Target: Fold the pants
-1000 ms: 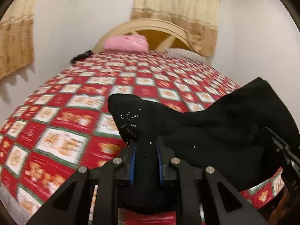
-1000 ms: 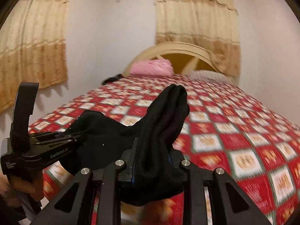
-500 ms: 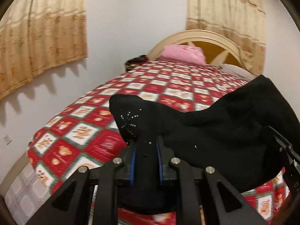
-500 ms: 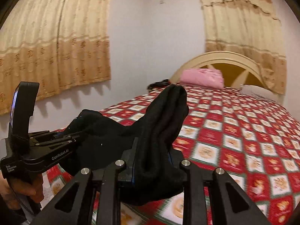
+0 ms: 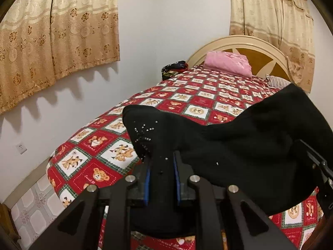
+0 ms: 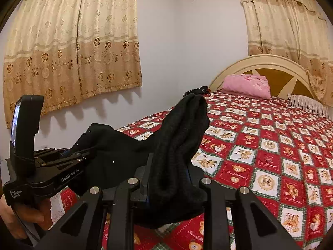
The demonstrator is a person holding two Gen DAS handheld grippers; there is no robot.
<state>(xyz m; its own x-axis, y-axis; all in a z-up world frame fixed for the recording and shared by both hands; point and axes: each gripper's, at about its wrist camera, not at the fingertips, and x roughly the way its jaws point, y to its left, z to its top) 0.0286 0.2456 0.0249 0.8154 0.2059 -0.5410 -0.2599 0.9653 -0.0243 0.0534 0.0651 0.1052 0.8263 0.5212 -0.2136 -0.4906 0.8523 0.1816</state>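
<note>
Black pants with small rhinestone studs hang in the air over the near corner of the bed, stretched between both grippers. In the left wrist view my left gripper is shut on one end of the fabric, which shows between the blue pads. The right gripper shows at the right edge, under the other end. In the right wrist view my right gripper is shut on a thick bunch of the pants that stands up above the fingers. The left gripper sits to the left, held by a hand.
The bed has a red checked bedspread with bear pictures. At its head lie a folded pink cloth, a dark bundle and a striped pillow before a curved headboard. A narrow strip of tiled floor runs between bed and curtained wall.
Both views have swung to the left: the left wall and its curtain now fill more of each frame. The pants stay gripped and stretched between the two grippers as before.
</note>
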